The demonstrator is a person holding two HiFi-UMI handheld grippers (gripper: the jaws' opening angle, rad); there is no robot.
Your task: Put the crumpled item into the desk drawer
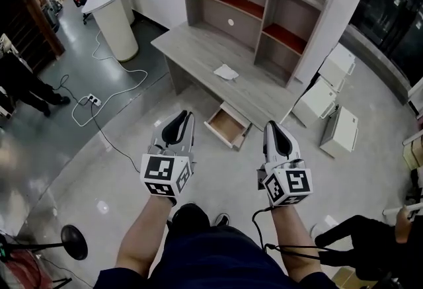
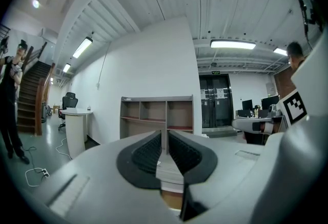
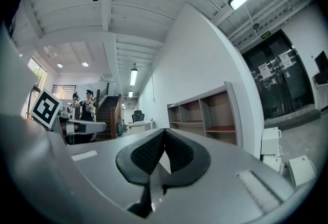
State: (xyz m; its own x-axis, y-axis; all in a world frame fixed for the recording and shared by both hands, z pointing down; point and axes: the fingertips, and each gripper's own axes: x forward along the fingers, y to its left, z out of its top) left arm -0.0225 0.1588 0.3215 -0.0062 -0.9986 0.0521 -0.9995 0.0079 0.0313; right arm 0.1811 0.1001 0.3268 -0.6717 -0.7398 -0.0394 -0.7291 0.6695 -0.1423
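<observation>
Step in hand: the approach. By my reading the pick-up has not begun, since both claws hang in the air well apart from the desk.
Crumpled item: a small white wad lying on the desk top toward its front edge, in front of the hutch. It may be paper or cloth; it is too small to tell which.
Desk drawer: already pulled out, its wooden inside bare. It sits at about 6 o'clock from the crumpled item, between it and the person.
Left claw: jaws parted by a narrow slit, with nothing between them. The crumpled item lies at about 1 o'clock from it.
Right claw: jaws closed tip to tip on nothing. The crumpled item lies at about 11 o'clock from it.
Progress: near the start. The item is on the desk, the drawer is open, and nothing is gripped.
Next move calls for: stepping toward 12 o'clock until the desk top is in reach, spreading one claw's jaws wider than the wad, lowering them over it and pinching it at its bulk.
After that: a short carry back toward 6 o'clock and a release over the drawer opening. The drawer needs no opening first.
Watch for: a light wad may slide on the smooth top if a jaw nudges it before closing.
</observation>
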